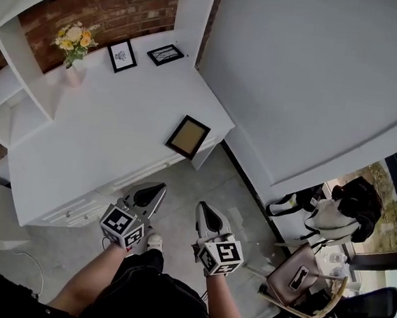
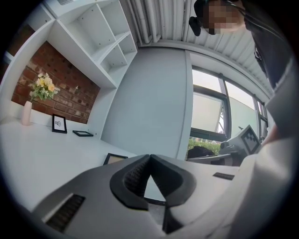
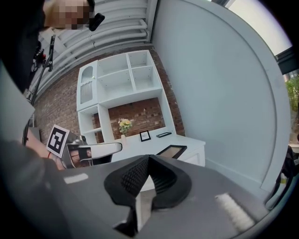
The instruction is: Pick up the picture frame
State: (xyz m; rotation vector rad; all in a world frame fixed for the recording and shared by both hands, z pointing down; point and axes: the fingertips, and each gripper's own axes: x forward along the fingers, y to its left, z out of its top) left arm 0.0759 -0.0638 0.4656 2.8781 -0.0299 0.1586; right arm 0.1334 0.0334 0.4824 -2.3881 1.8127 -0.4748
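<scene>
The left gripper (image 1: 159, 186) and the right gripper (image 1: 201, 206) are both clenched on nothing, side by side above the floor in front of the white desk (image 1: 80, 142). The picture frame (image 1: 187, 137) lies flat near the desk's front corner, apart from both. A vase of yellow flowers (image 1: 73, 72) stands at the back.

No words, numbers or brand names can be read anywhere here. The cubes on the left gripper (image 1: 157, 187) and right gripper (image 1: 201, 206) carry only black-and-white square patterns, no letters. The standing framed print (image 1: 122, 56) by the brick wall is too small to make out.
</scene>
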